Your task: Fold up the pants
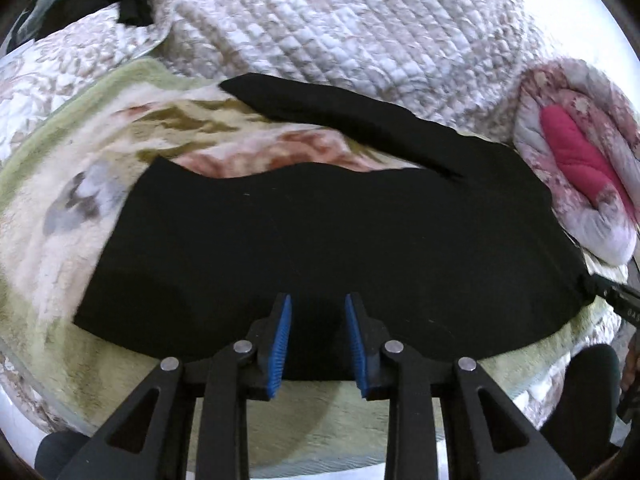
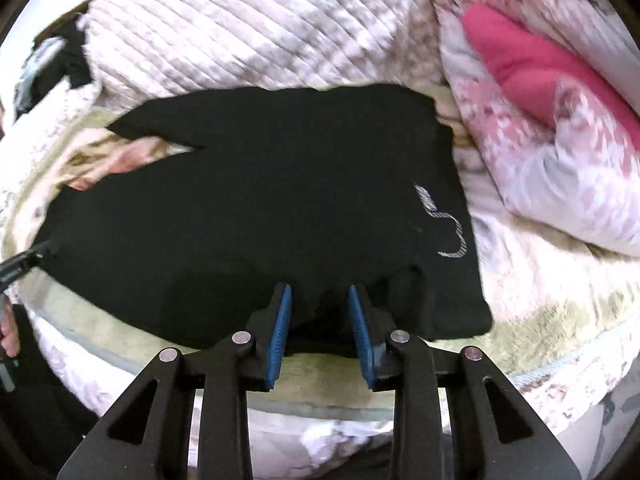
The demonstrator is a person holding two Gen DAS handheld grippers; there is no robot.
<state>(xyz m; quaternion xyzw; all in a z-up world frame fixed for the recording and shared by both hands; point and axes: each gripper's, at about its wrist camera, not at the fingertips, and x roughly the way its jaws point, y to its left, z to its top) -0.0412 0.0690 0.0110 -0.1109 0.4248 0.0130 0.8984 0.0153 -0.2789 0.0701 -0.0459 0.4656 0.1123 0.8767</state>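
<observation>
Closest in, both grippers had their blue pads apart with nothing pinched. The left gripper (image 1: 318, 338) sat over the near edge of the pants (image 1: 320, 248), fingers spread, black cloth showing in the gap but not squeezed. Same deal with the right gripper (image 2: 320, 330): jaws parted over a rumpled bit of the near hem, not clamped on it.

Out from there, the pants lay flat on the blanket (image 1: 64, 216), straight ahead of both tools. Long axis ran sideways across both views, so the grippers faced the long side, not an end. From the left one, the two legs split off up and to the left, with a strip of blanket between them. From the right one, the waist end with the white logo (image 2: 448, 224) sat just right of the fingers.

So I'd say left hand was nearer the legs, right hand nearer the waist. A rolled quilt (image 2: 560, 140) sat off to the right, beyond the waist.
</observation>
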